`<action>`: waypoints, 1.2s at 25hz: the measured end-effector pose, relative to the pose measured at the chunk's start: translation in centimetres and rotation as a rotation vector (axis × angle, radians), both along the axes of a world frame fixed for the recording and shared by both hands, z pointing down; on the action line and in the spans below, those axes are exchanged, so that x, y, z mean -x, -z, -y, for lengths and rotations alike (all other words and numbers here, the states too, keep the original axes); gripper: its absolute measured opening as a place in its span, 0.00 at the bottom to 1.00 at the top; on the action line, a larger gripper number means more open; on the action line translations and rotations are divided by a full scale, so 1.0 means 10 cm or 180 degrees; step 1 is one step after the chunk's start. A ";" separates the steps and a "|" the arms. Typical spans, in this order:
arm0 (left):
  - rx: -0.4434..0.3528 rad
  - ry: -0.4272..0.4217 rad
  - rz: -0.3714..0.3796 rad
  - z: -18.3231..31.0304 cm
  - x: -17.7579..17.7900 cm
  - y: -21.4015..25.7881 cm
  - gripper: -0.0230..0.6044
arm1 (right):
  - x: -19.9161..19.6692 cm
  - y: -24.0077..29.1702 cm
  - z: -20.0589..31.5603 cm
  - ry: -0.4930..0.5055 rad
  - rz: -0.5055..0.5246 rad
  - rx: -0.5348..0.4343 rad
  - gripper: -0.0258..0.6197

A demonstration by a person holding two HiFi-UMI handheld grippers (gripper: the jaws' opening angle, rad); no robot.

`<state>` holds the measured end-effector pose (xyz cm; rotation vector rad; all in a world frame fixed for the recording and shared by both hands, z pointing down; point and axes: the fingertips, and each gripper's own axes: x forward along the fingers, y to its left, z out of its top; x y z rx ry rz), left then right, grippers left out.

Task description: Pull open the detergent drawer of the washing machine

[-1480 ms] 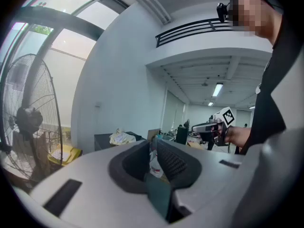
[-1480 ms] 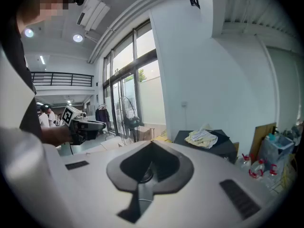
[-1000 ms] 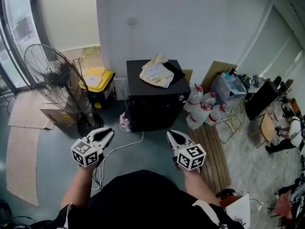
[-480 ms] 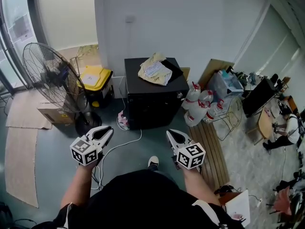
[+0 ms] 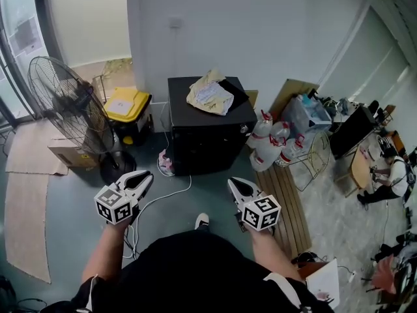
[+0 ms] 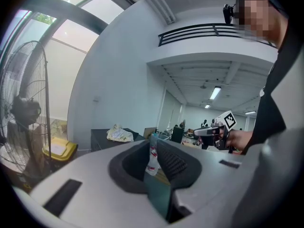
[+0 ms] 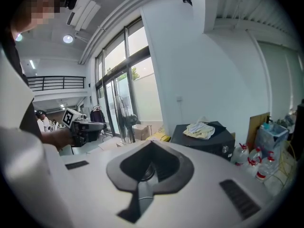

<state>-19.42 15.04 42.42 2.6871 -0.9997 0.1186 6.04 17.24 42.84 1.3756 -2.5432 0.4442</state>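
Washing machine point(image 5: 210, 135) ahead, apart from left tongs point(image 5: 148, 175), right tongs point(image 5: 231, 182).

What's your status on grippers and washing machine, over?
Left gripper and right gripper shut, empty. Washing machine ahead, untouched, crumpled cloth on top. White cable lies between.

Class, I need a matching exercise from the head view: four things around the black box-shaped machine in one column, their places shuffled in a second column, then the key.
Things
1. round black wire-cage floor fan
2. black bin with yellow lid
3. crumpled pale yellow cloth
4. clear plastic bottles with red caps

Places
A. on top of the black box-shaped machine
B. on the floor, right of the machine
C. farthest left
D. between the fan and the machine

Pairs: 1-C, 2-D, 3-A, 4-B
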 end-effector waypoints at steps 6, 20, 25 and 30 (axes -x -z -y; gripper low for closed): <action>0.0029 0.0023 0.0017 0.12 0.01 -0.04 0.12 | 0.01 -0.03 0.17 0.0035 0.0035 0.0006 0.04; 0.0103 0.0118 0.0048 0.37 0.02 -0.11 0.12 | 0.02 -0.12 0.48 0.0127 0.0059 0.0077 0.04; 0.0104 0.0097 0.0048 0.47 -0.07 -0.13 0.12 | -0.08 -0.18 0.56 0.0098 0.0053 0.0101 0.04; 0.0118 0.0085 0.0058 0.61 -0.17 -0.13 0.12 | -0.20 -0.19 0.69 0.0064 0.0044 0.0109 0.04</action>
